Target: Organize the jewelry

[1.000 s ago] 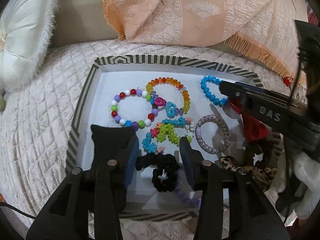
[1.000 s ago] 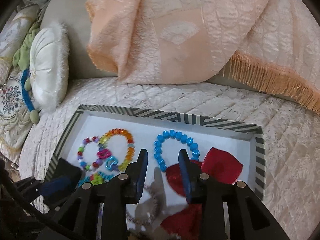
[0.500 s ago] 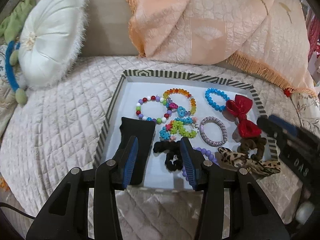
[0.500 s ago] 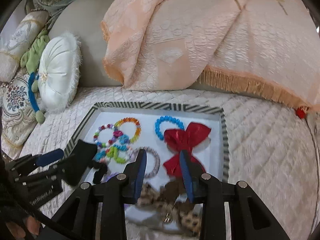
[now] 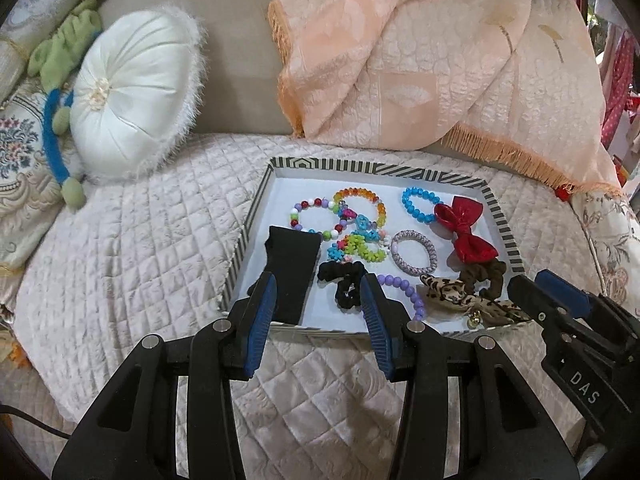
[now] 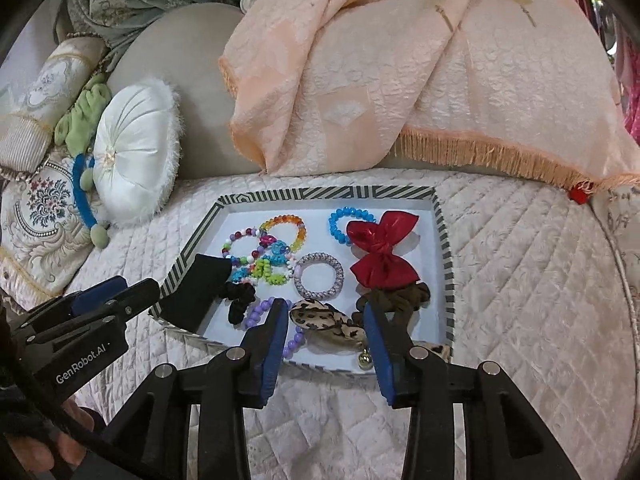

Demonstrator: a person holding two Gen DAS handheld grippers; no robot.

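A quilted pale-pink seat cover point(image 5: 132, 248) fills the lower frame. On it, right of centre, sits a striped-rimmed tray point(image 5: 256, 216); at upper left leans a round white cushion point(image 5: 132, 92); a fringed peach throw point(image 5: 400, 80) drapes down at upper right.

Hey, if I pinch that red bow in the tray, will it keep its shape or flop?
The red bow looks like shiny fabric, so probably light and soft; its loops would likely crush under a pinch. Lying flat in the tray, it shouldn't roll.
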